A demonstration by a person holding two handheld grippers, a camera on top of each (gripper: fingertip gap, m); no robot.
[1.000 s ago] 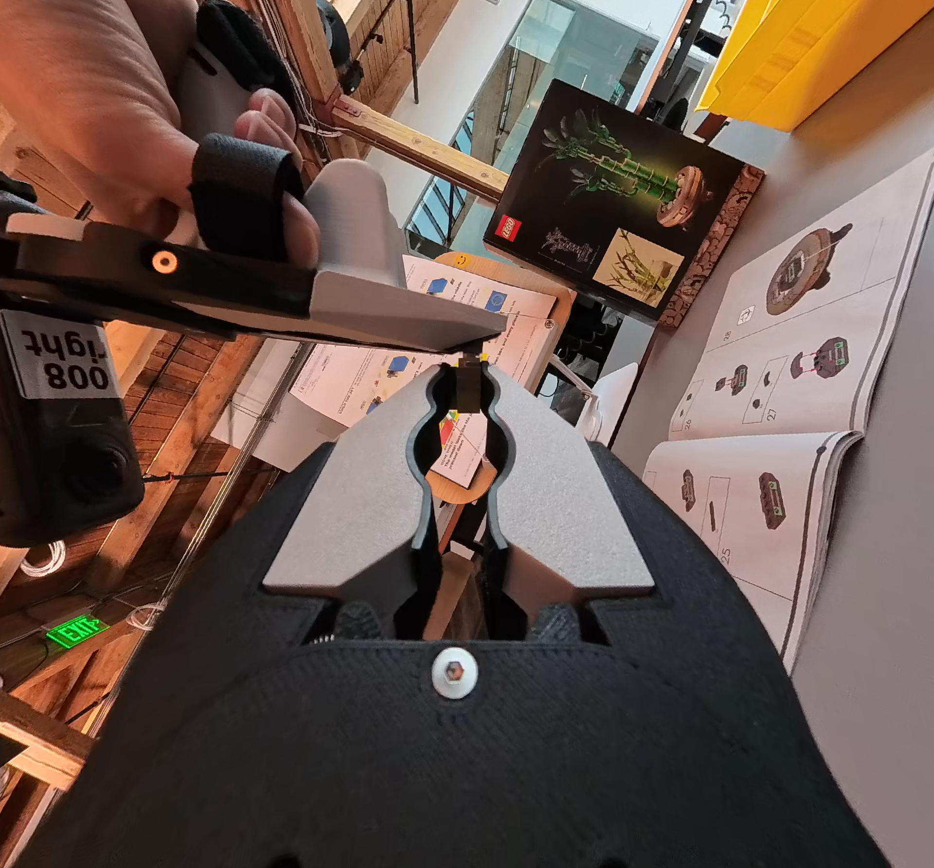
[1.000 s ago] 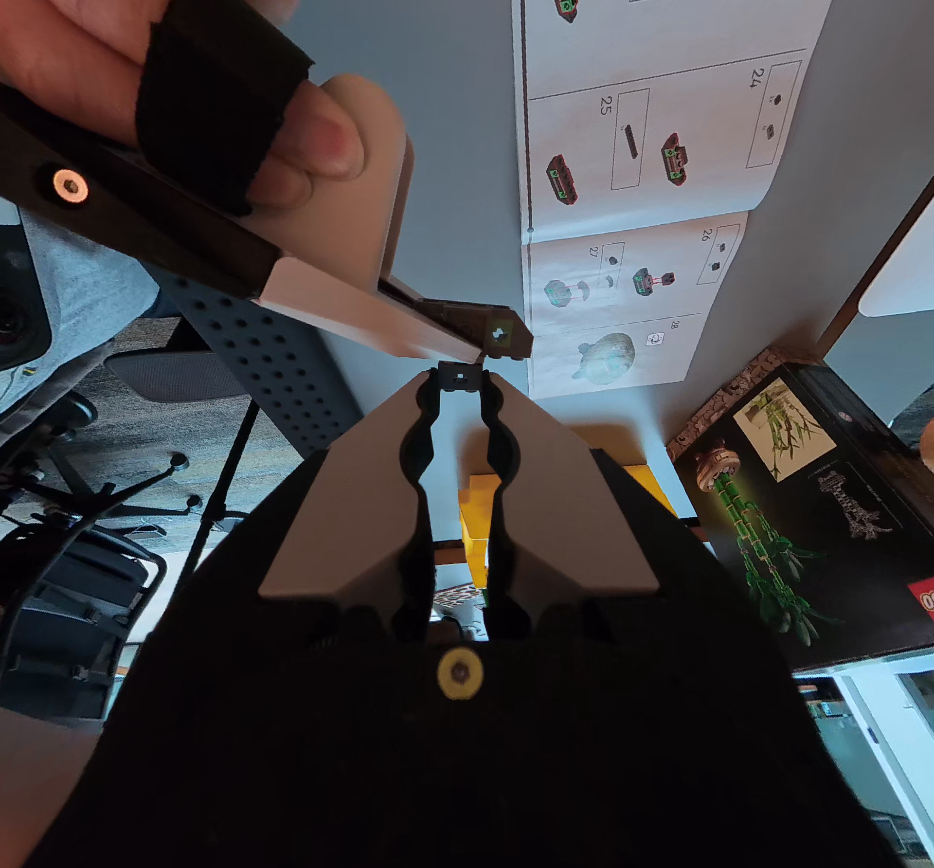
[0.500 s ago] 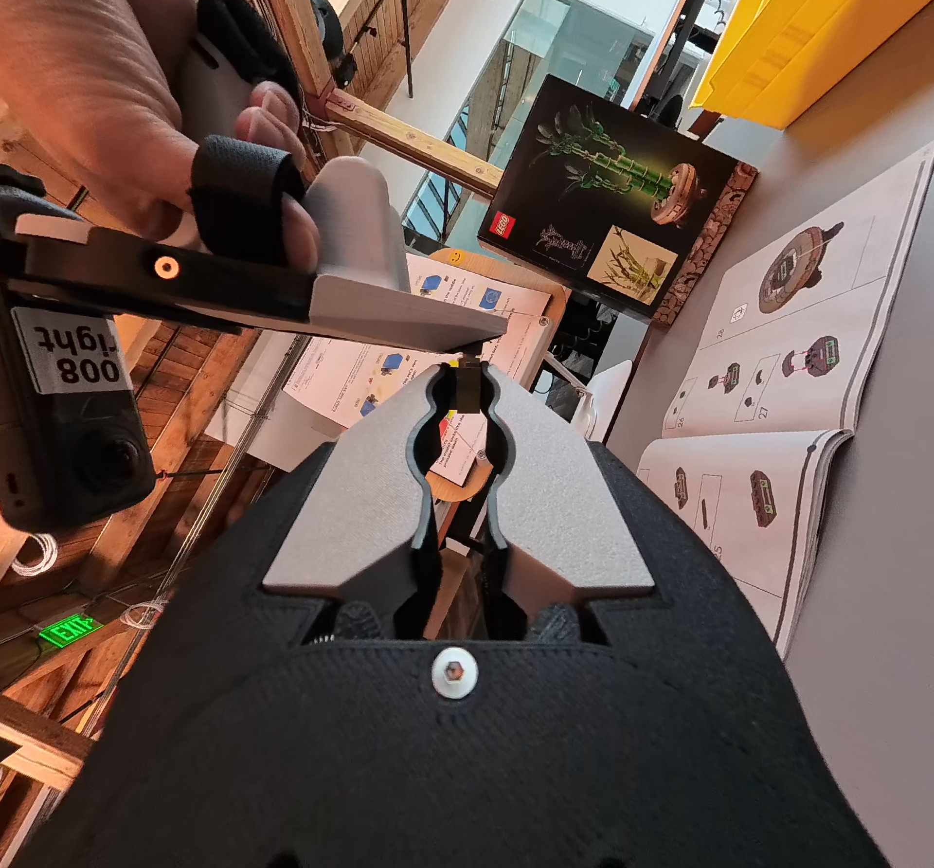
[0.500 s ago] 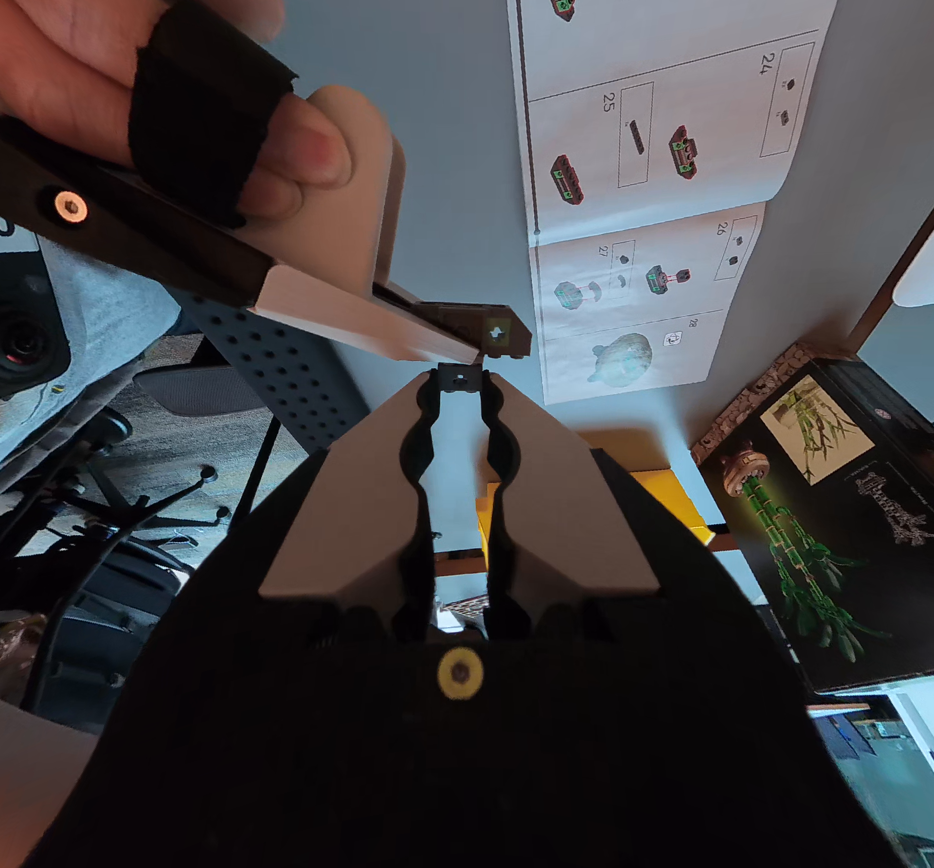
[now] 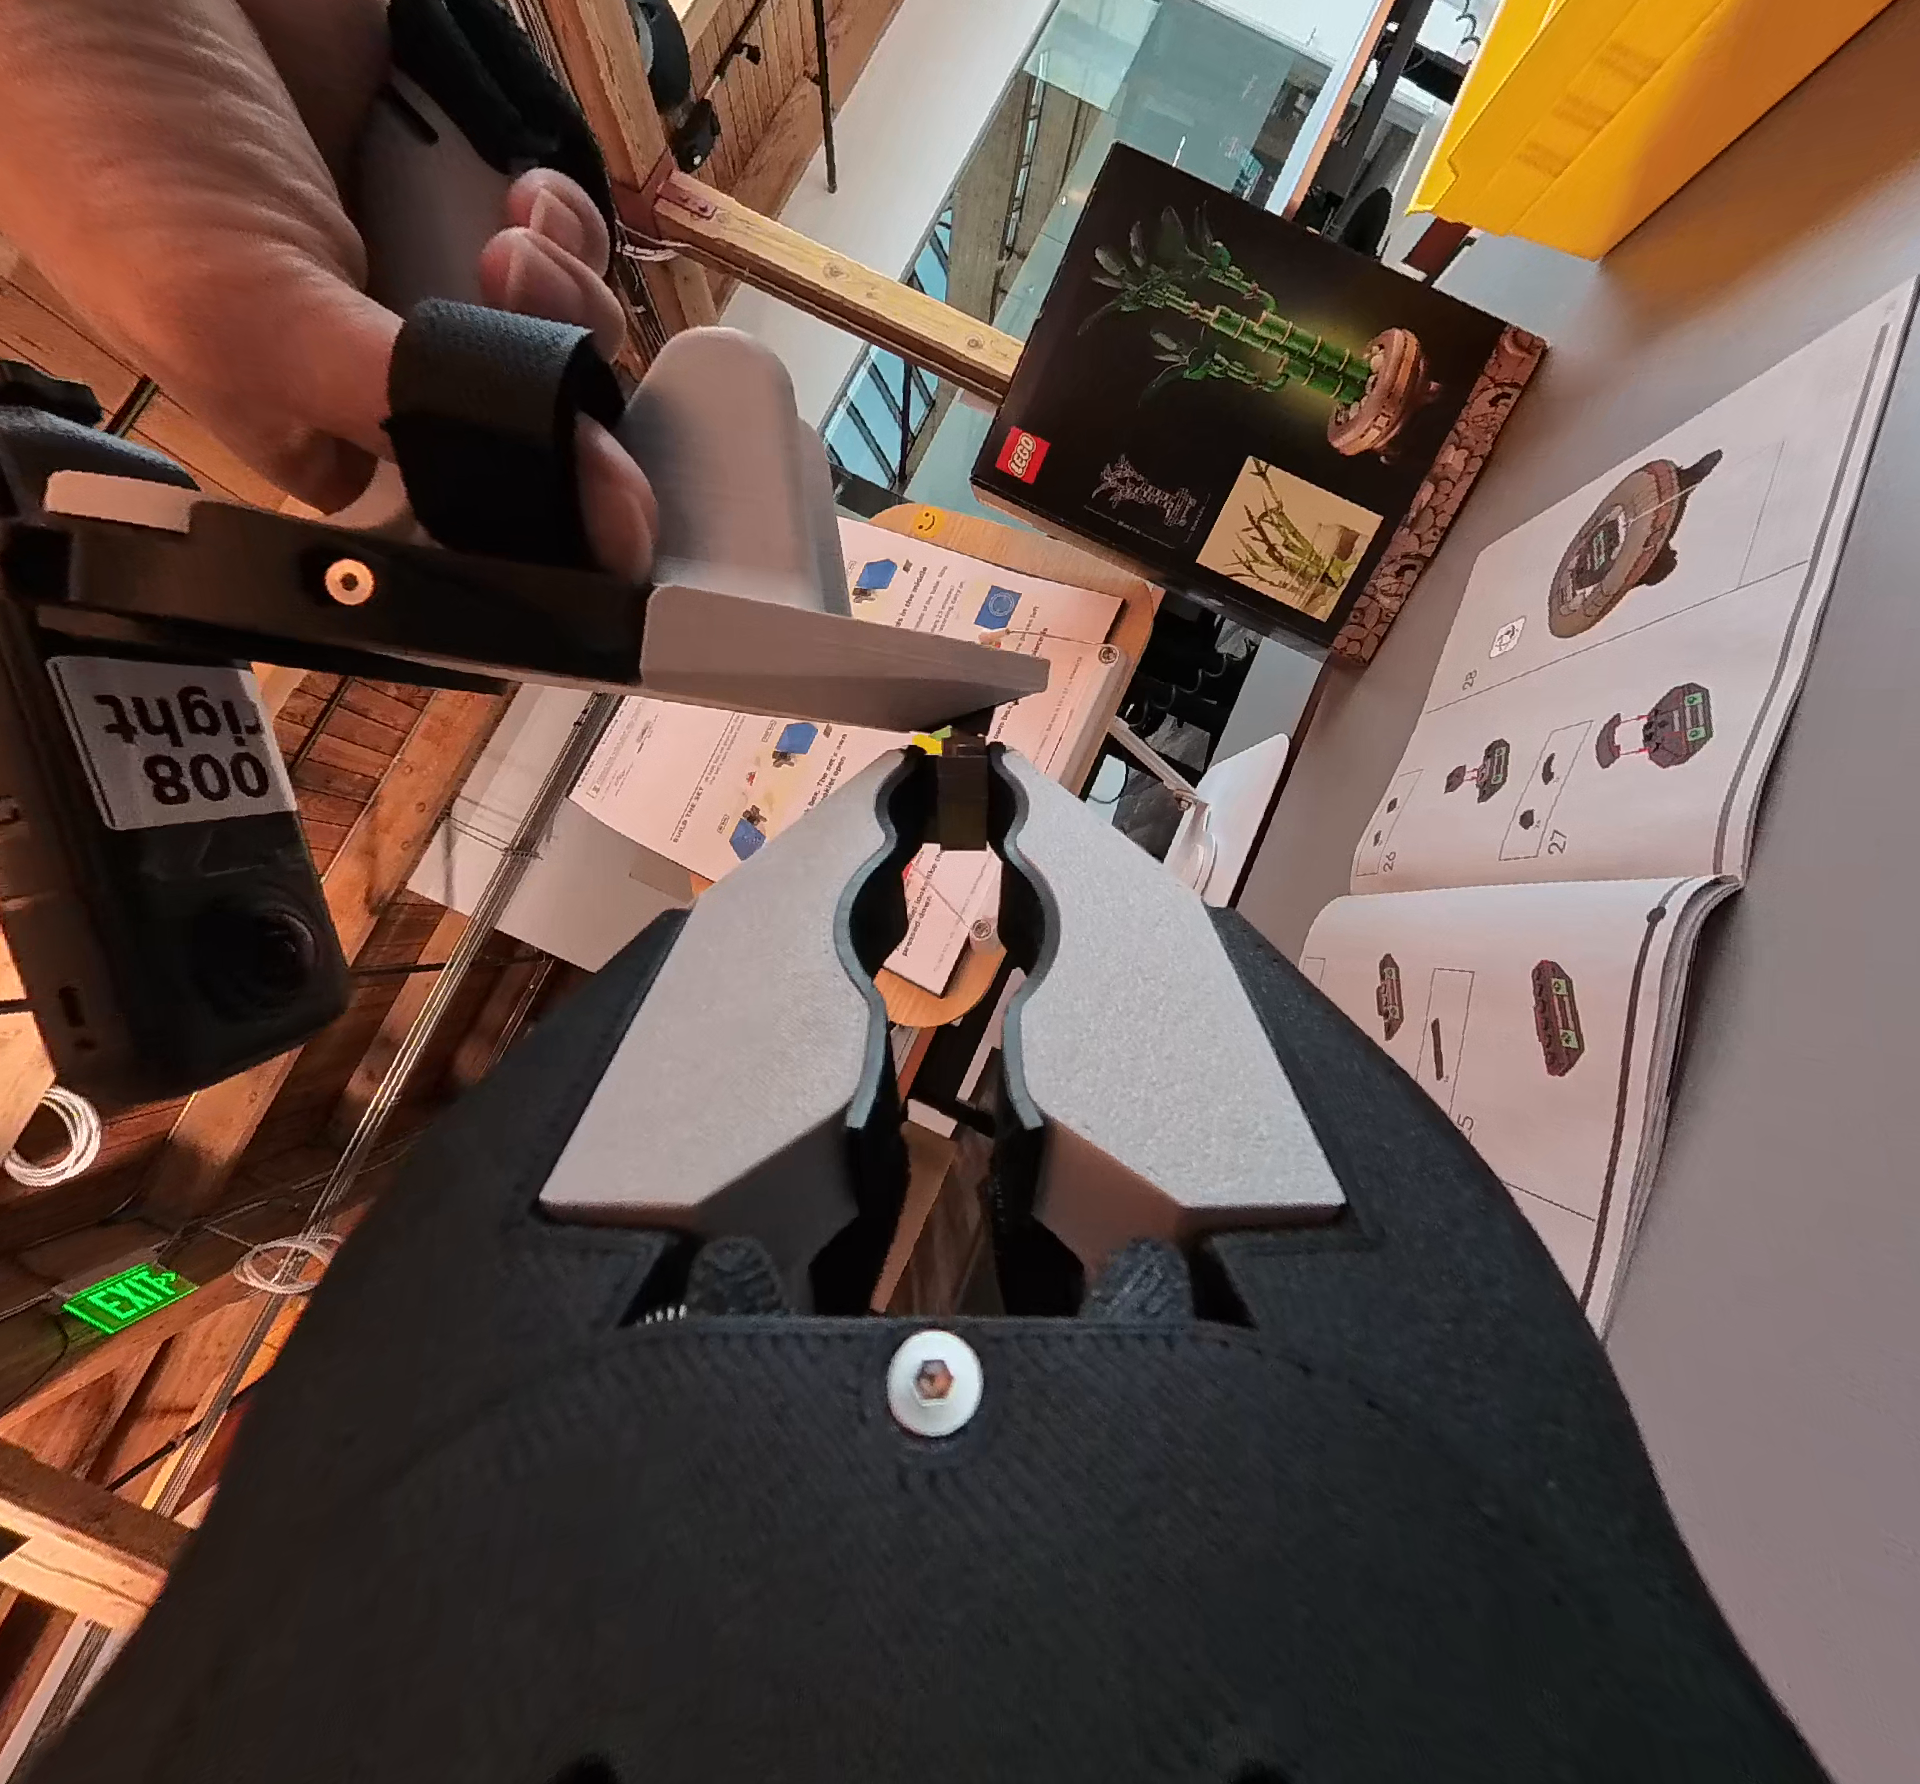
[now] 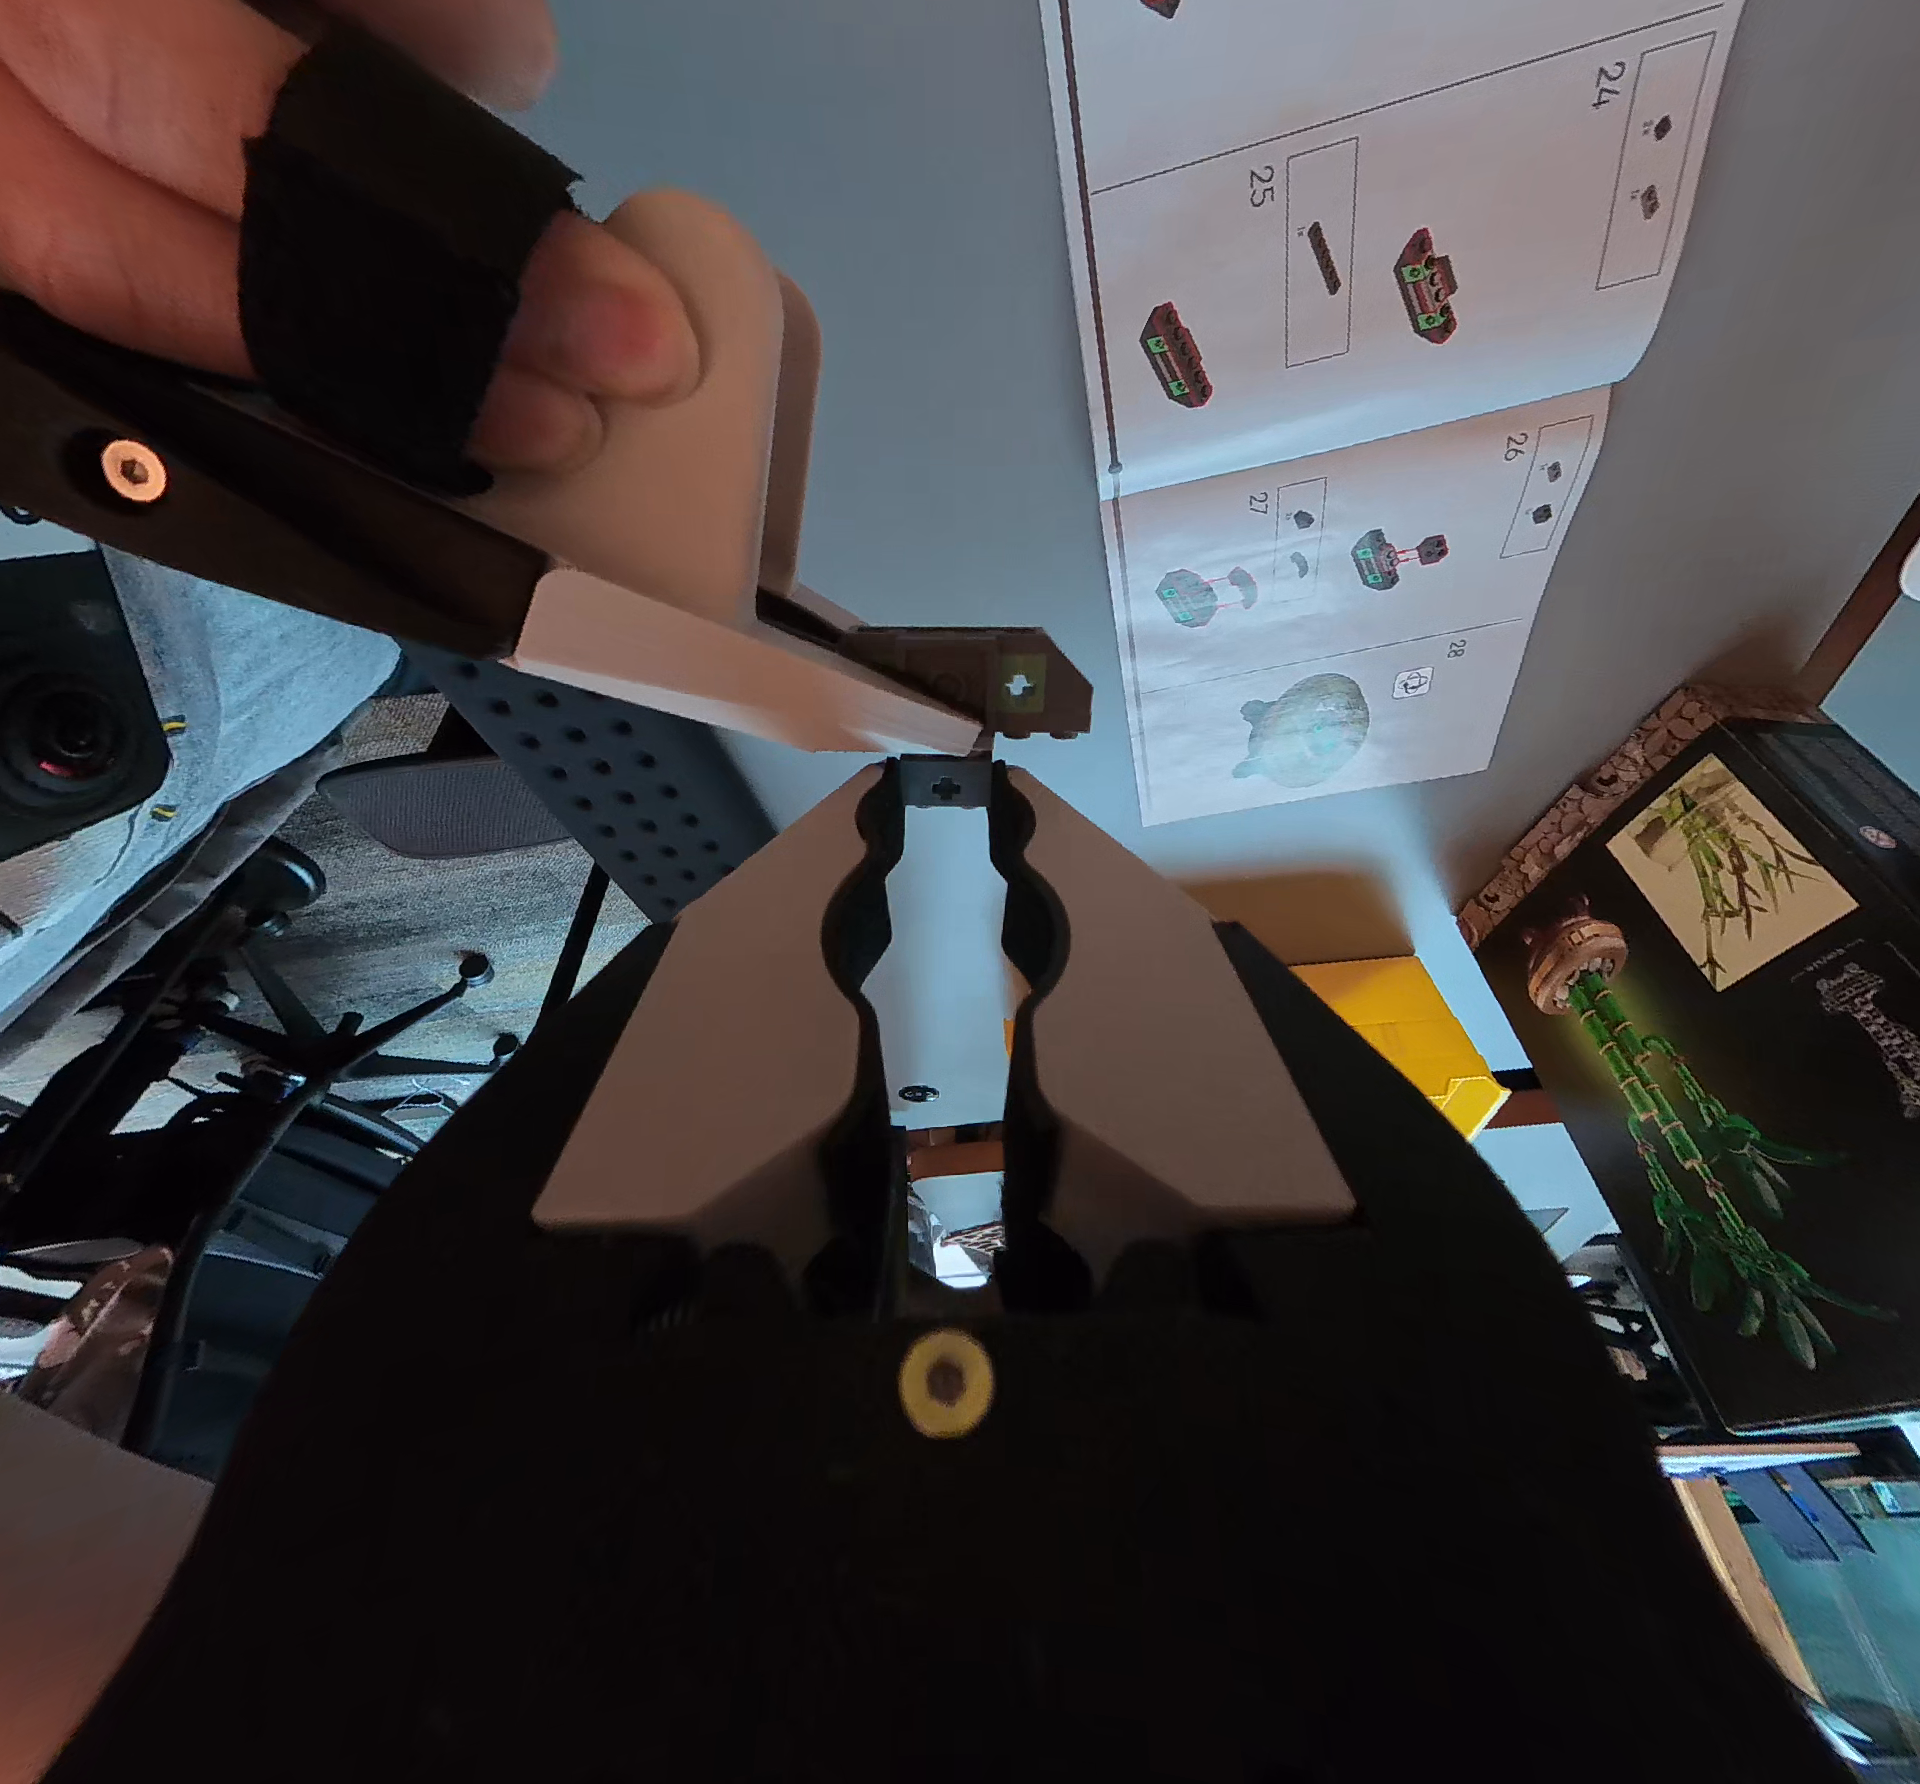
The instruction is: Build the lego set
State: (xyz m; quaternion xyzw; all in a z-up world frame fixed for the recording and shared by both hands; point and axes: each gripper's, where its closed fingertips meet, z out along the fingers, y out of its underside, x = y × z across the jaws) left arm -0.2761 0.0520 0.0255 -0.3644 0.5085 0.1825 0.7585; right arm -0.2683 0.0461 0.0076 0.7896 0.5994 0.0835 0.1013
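My left gripper [image 5: 956, 778] is shut on a dark brown lego assembly [image 5: 961, 812], held in the air. In the right wrist view this assembly [image 6: 966, 685] sticks out of the left gripper [image 6: 940, 718], with a pale green part at its end. My right gripper [image 6: 943, 784] is shut on a small black lego piece [image 6: 943, 789], just under the brown assembly and about touching it. In the left wrist view the right gripper [image 5: 1023, 690] comes in from the left, tip to tip with mine. The black piece is hidden there.
An open instruction booklet [image 5: 1621, 799] lies on the grey table [image 5: 1818, 1215]; it also shows in the right wrist view [image 6: 1351, 280]. The black lego box [image 5: 1247, 404] stands behind it. A yellow bin [image 5: 1683, 41] sits at the table's far end. A person's hand [image 5: 156, 176] holds the right gripper.
Both grippers have drifted slightly together and stay tip to tip. The black piece stays against the brown assembly. Both grips are unchanged.
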